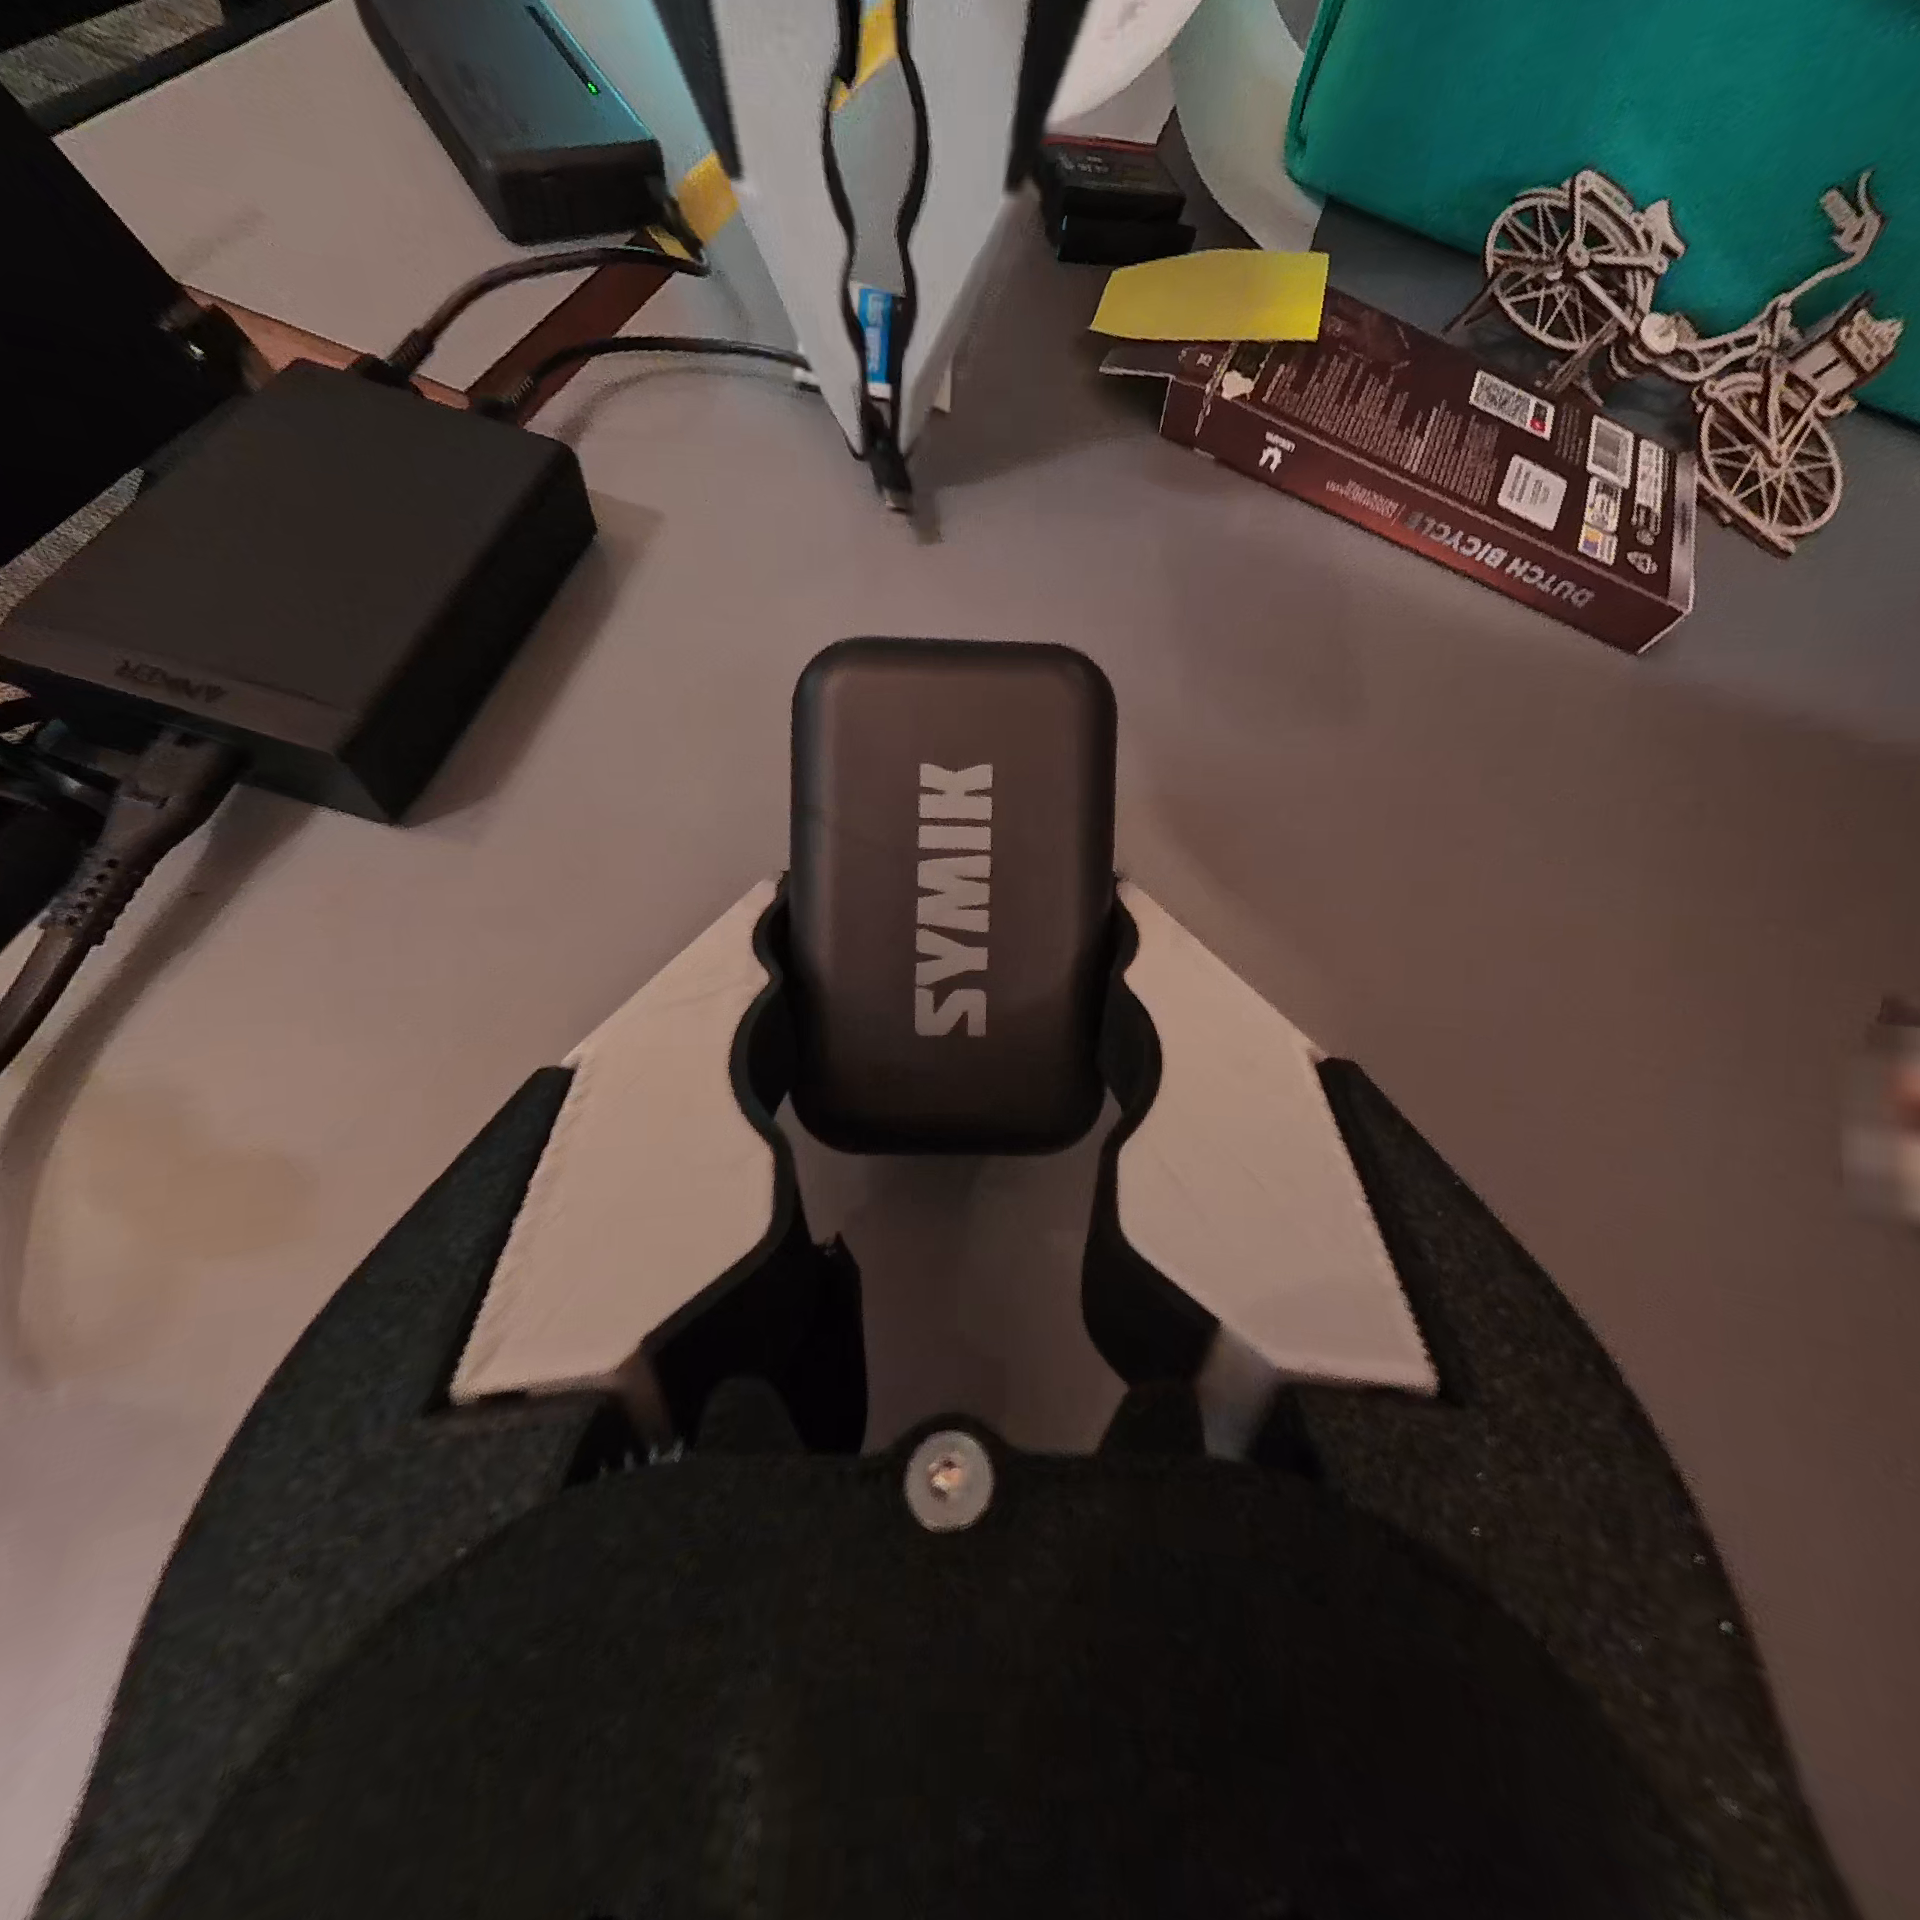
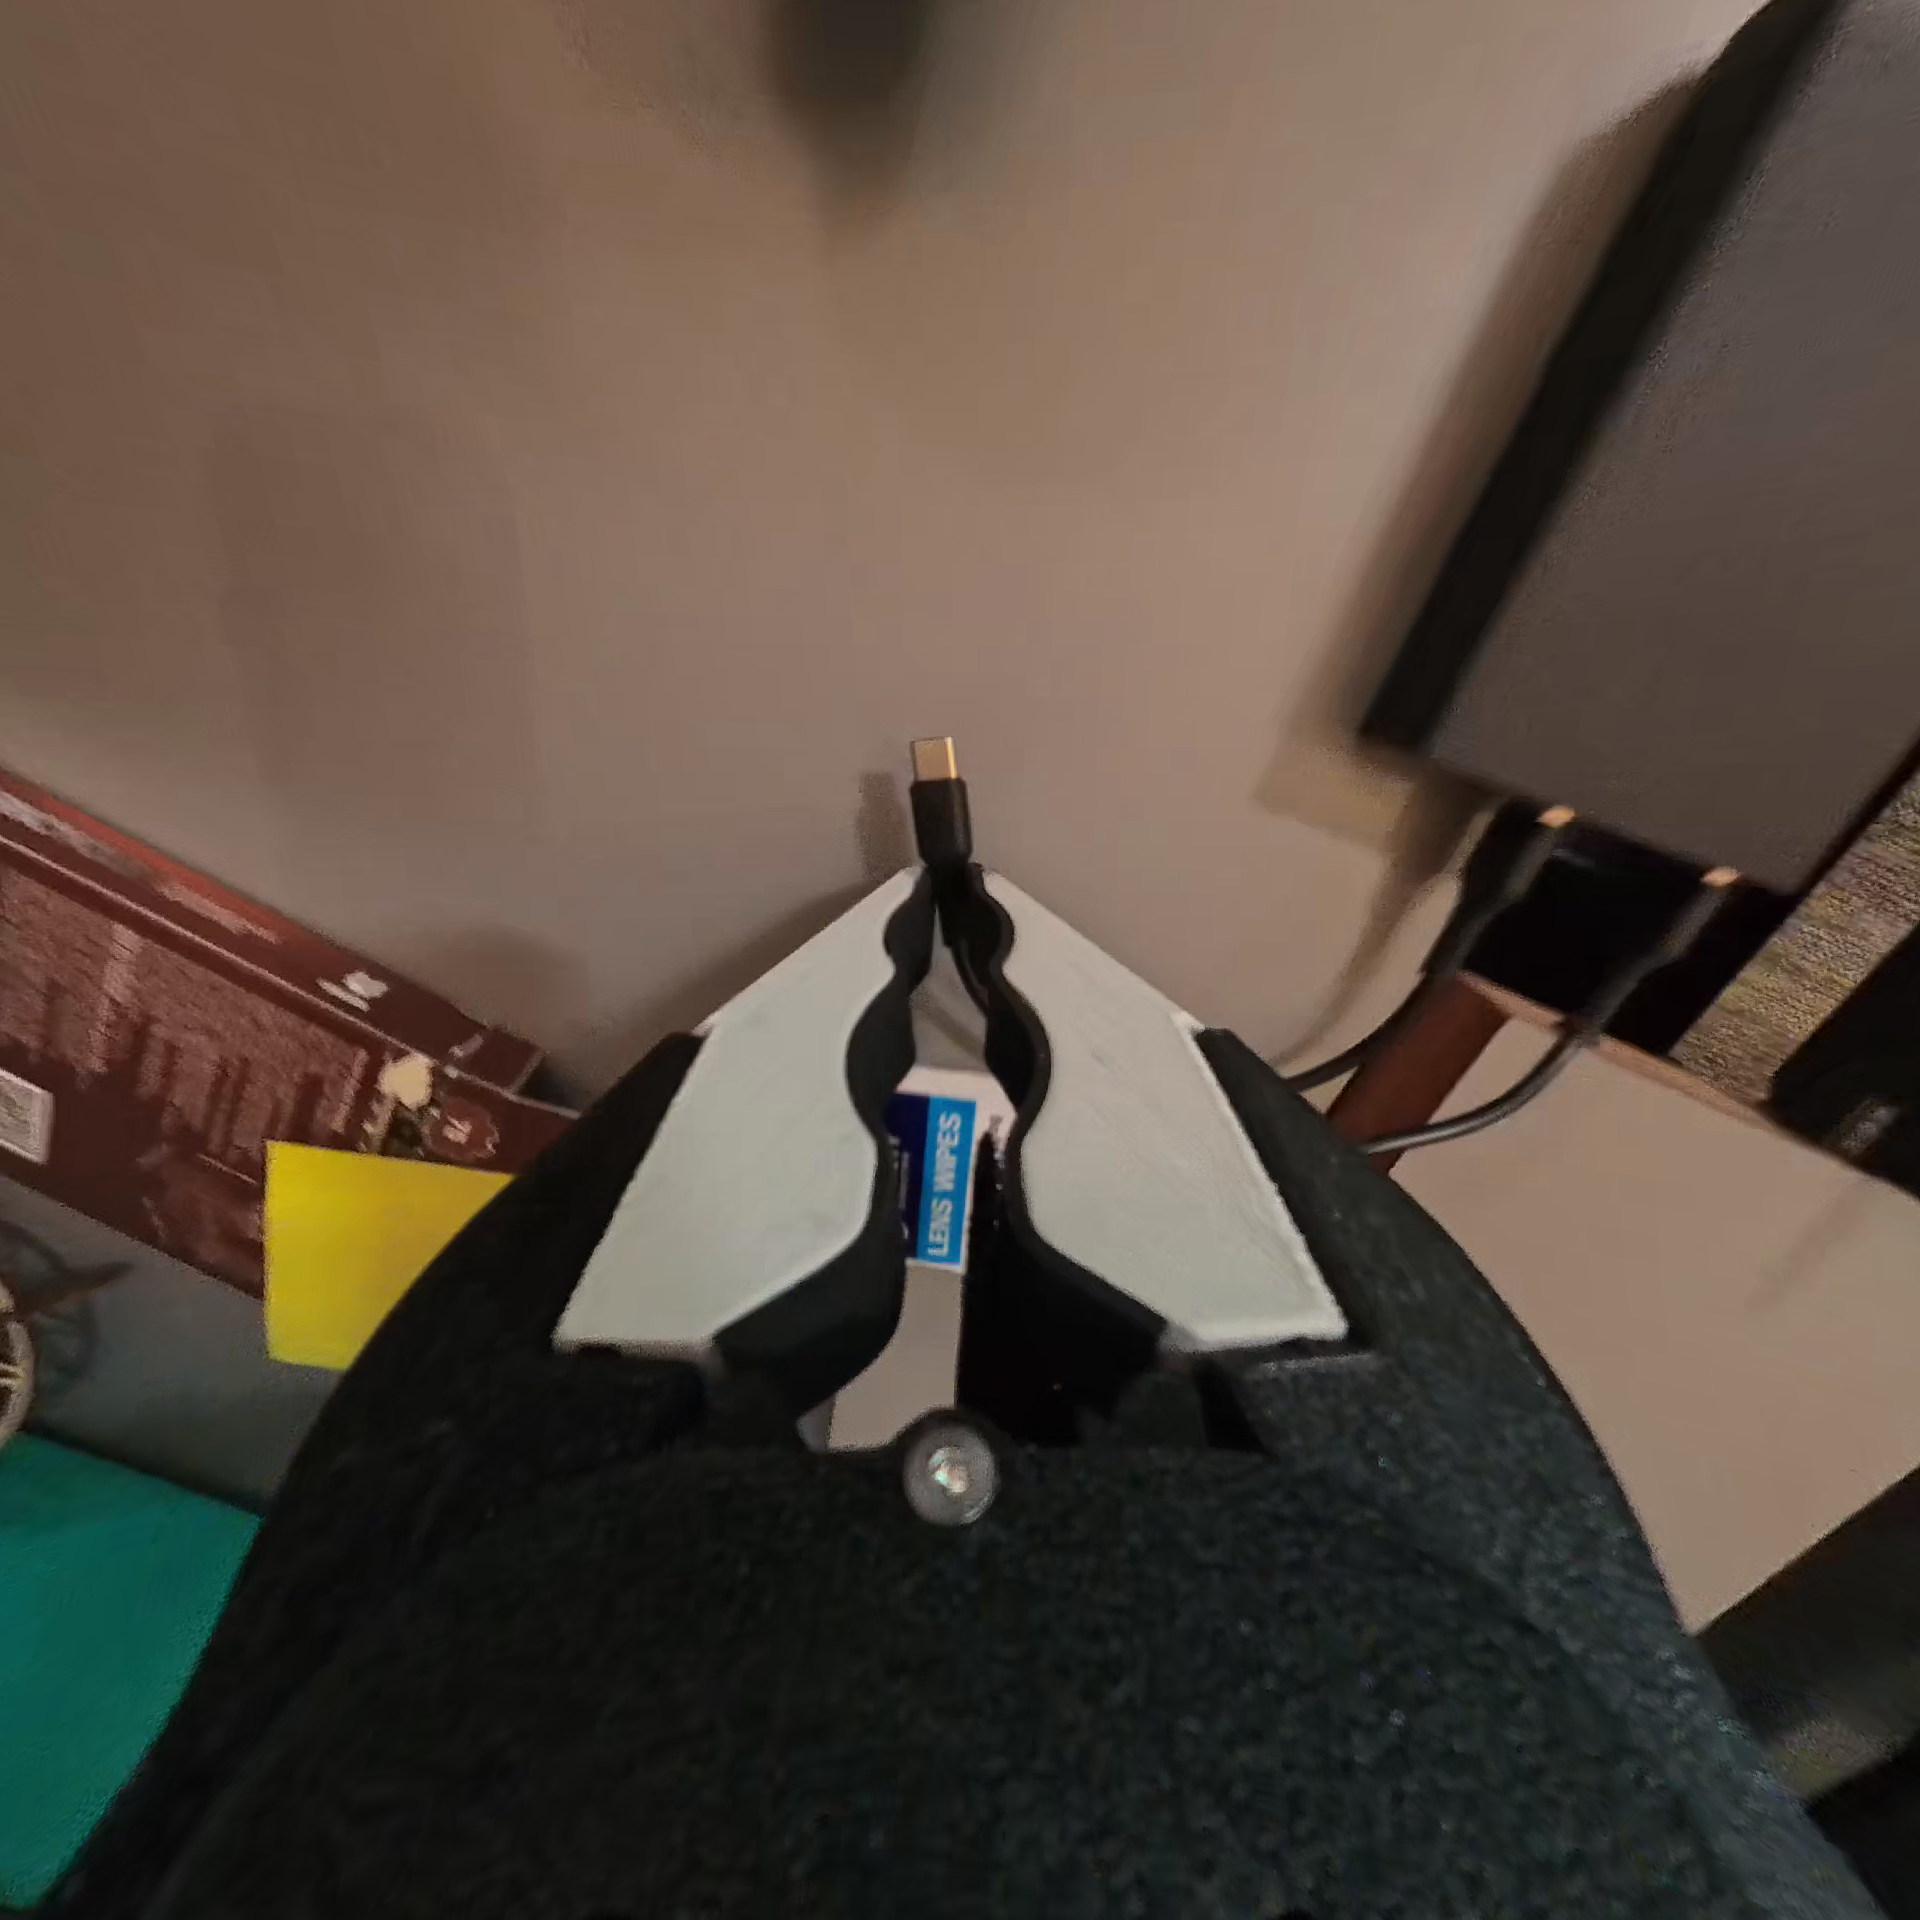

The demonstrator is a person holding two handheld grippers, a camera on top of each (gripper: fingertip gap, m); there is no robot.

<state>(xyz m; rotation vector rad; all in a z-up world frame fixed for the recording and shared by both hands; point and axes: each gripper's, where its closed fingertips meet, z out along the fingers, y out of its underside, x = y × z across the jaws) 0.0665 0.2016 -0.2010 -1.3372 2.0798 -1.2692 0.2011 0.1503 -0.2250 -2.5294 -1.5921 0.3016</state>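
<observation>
Holding: left gripper (image 1: pixel 951 925) clamps case (image 1: pixel 951 883) — rigid, smooth, likely slippery; right gripper (image 2: pixel 948 883) pinches cable (image 2: pixel 938 816) behind its stiff plug — cord limp.

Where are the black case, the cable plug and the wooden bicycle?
black case (image 1: pixel 951 894), left wrist view, middle of its lid.
cable plug (image 2: pixel 937 790), right wrist view, its black shell.
wooden bicycle (image 1: pixel 1579 244), left wrist view, its frame.

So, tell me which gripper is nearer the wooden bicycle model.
Right. The right gripper, shut on a black cable plug, sits nearer the wooden bicycle model. The left gripper, holding the black case, is farther back.
</observation>
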